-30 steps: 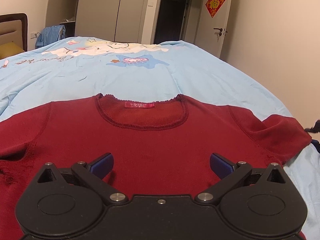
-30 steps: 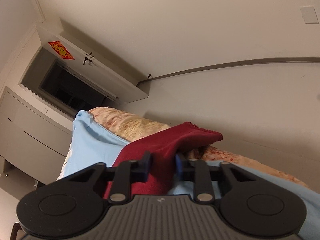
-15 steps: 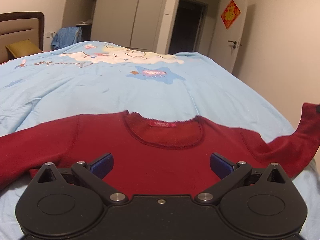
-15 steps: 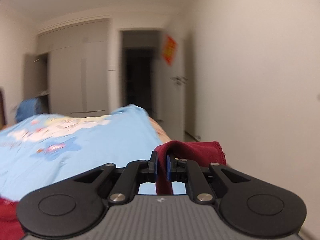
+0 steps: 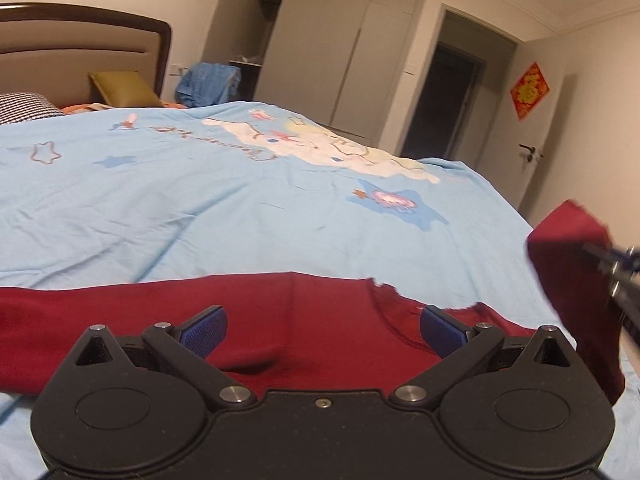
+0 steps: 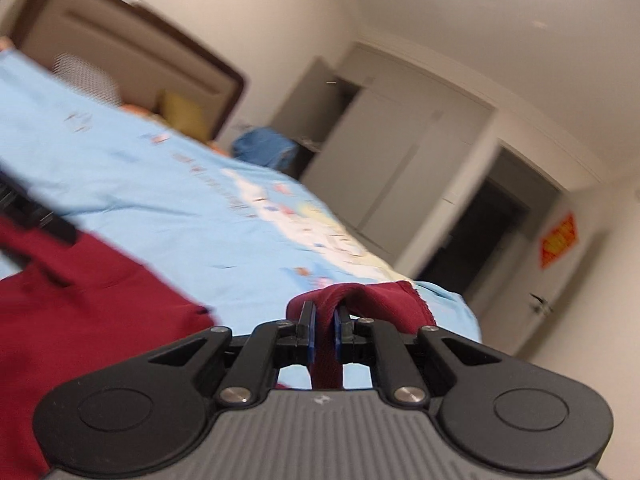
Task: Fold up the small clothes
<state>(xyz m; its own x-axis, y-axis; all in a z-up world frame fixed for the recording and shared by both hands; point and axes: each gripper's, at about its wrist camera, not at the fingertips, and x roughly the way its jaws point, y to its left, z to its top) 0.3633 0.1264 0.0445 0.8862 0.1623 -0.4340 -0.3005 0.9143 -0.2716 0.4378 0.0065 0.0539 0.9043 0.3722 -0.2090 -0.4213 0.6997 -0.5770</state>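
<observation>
One sleeve (image 6: 384, 300) of the top (image 5: 288, 320) is pinched in your right tool (image 6: 324, 330), lifted off the bed (image 5: 240, 200)'s right edge. Left tool (image 5: 322, 326) gapes wide over the flat body. Judged: sleeve fold; next, carry it inward, release.

Setting: home bedroom. Bed (image 5: 200, 200) with light blue cartoon-print cover fills the view; padded, dark-framed headboard (image 5: 80, 48) at 10 o'clock with an olive pillow (image 5: 124, 89) against it. Built-in grey wardrobe (image 5: 340, 52) at 12 o'clock, one door open. Dark doorway (image 5: 444, 100) and red door decoration (image 5: 529, 90) at 2 o'clock.
</observation>
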